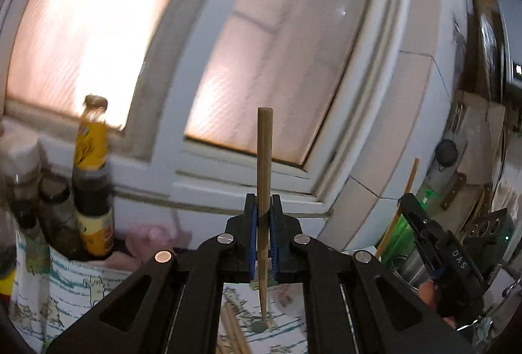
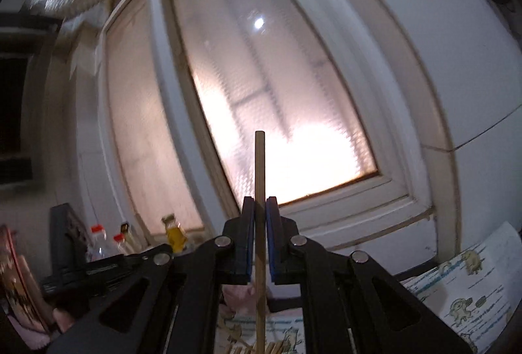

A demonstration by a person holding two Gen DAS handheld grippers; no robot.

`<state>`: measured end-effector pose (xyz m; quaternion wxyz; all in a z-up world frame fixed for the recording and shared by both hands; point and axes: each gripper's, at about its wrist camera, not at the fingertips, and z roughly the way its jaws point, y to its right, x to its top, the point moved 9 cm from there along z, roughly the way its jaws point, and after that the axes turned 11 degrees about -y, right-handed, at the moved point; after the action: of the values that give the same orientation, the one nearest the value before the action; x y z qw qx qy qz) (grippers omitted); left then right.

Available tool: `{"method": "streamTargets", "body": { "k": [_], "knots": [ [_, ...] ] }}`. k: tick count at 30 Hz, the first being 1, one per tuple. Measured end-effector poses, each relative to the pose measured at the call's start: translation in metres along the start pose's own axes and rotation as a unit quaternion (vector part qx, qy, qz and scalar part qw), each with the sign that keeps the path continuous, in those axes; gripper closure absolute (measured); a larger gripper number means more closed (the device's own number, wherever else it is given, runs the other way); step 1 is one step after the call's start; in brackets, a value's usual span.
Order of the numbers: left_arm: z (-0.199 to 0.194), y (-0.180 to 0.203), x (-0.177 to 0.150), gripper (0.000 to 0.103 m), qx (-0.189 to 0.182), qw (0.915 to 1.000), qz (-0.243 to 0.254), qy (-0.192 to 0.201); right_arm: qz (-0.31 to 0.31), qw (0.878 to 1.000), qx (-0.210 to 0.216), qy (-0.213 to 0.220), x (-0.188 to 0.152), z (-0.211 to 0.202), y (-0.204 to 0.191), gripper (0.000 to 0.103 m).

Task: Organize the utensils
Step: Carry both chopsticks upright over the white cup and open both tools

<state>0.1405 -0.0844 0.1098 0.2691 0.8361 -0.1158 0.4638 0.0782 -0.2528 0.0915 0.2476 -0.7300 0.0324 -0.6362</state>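
Note:
My left gripper [image 1: 263,202] is shut on a wooden chopstick [image 1: 264,155] held upright, its thin tip down near the patterned cloth [image 1: 81,285]. My right gripper [image 2: 260,204] is shut on another wooden chopstick [image 2: 260,165], also upright. The right gripper also shows in the left wrist view [image 1: 434,243] at the right, with its chopstick [image 1: 407,187] slanting up. More chopsticks lie on the cloth below, in the left wrist view [image 1: 233,331] and in the right wrist view [image 2: 261,347]. The left gripper's body shows at the left of the right wrist view [image 2: 75,259].
Sauce bottles [image 1: 93,184] stand at the left by the frosted window [image 1: 267,60]. A green container [image 1: 404,233] and a steel pot [image 1: 407,266] sit at the right. A pink thing [image 1: 153,238] lies by the window sill. Small bottles [image 2: 173,231] stand under the window.

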Motion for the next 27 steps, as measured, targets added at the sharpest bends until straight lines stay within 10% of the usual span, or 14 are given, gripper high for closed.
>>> {"method": "streamTargets", "body": {
  "k": [10, 18, 27],
  "knots": [
    [0.02, 0.091, 0.041, 0.097, -0.027, 0.9996, 0.012, -0.002, 0.062, 0.992, -0.019, 0.112, 0.044, -0.034, 0.041, 0.097],
    [0.056, 0.109, 0.041, 0.097, 0.018, 0.9991, 0.037, -0.006, 0.1, 0.977, -0.095, 0.161, 0.056, -0.043, 0.086, 0.097],
    [0.096, 0.077, 0.001, 0.097, 0.042, 0.997, 0.019, -0.061, 0.059, 0.99, -0.126, 0.018, 0.03, 0.015, 0.082, 0.097]
  ]
}}
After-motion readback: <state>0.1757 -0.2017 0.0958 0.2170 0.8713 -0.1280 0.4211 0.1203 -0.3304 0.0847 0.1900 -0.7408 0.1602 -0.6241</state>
